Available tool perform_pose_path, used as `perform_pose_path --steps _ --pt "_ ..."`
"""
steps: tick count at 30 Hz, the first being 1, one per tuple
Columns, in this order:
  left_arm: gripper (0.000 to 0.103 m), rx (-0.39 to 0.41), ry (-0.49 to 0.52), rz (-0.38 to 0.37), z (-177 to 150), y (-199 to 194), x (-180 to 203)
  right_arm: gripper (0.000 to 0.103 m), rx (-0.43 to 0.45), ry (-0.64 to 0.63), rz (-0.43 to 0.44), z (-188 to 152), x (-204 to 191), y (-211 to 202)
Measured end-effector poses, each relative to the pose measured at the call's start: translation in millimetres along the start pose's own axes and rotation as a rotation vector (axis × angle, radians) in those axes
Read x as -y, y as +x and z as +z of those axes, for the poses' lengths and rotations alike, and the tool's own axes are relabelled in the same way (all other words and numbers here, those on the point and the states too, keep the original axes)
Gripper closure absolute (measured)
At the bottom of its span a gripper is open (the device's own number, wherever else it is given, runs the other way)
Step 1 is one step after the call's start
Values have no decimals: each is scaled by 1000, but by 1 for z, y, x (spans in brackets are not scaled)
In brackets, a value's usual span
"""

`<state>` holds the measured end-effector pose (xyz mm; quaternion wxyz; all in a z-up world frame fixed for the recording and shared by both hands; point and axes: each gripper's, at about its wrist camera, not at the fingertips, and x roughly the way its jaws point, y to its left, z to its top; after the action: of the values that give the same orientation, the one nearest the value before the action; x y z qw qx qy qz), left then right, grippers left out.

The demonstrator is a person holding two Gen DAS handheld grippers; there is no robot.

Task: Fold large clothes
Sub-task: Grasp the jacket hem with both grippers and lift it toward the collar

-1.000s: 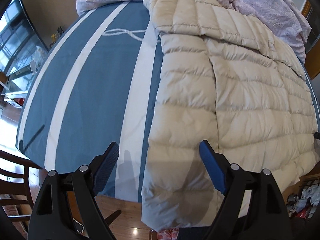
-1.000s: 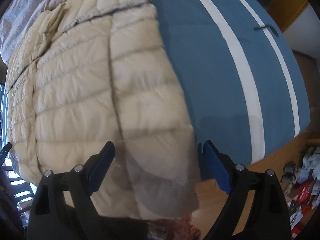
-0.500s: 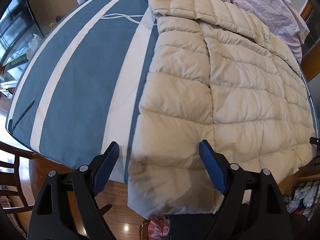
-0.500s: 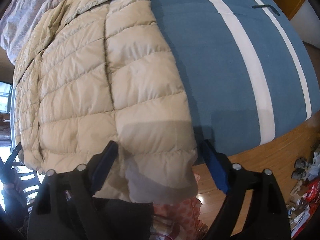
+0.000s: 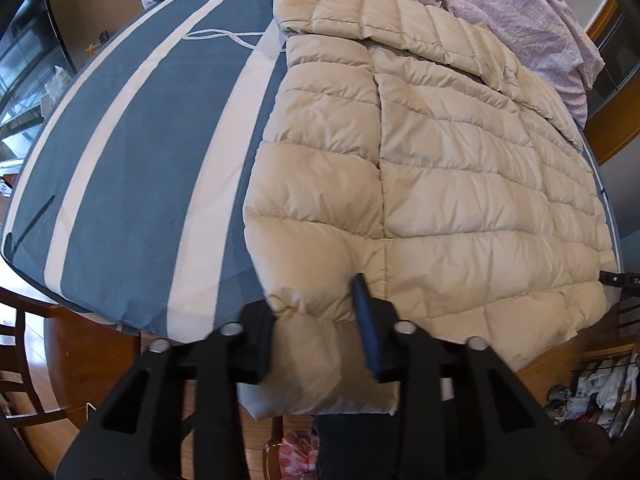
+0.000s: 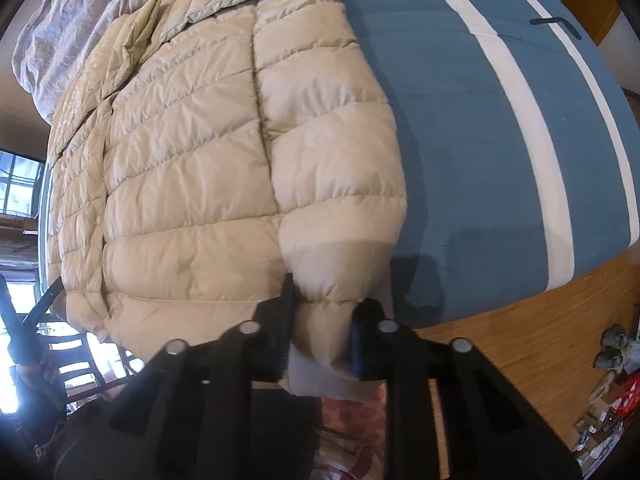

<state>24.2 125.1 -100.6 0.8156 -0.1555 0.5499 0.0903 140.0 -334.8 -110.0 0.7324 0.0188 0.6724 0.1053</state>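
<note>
Both grippers pinch the puffer jacket's near hem.
Left gripper (image 5: 316,328) and right gripper (image 6: 320,330) each clamp the beige puffer jacket (image 5: 420,184) lying on the blue striped cover (image 5: 132,184).

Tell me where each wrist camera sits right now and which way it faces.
Left wrist: sits on the left tongs, looking along them across the blue-and-white striped cloth; its black arms and fingers show, pinching the hem corner of the beige quilted puffer jacket.
Right wrist: sits on the right tongs, facing the same way at the hem's other corner; its black arms show, pinching the jacket.
Shared: jacket, striped cloth, crumpled lilac sheet beyond.
</note>
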Motion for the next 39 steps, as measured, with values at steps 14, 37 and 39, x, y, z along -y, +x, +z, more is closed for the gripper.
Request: perform_pose_path --steps 14,37,39 --pt "98 87 49 -8 46 -40 8 97 134 33 -13 25 -20 -58" --pt "98 212 25 69 235 -32 20 96 350 115 -60 219 -64 -94" --pt "98 216 11 80 254 -28 23 96 359 118 -51 245 -64 -92"
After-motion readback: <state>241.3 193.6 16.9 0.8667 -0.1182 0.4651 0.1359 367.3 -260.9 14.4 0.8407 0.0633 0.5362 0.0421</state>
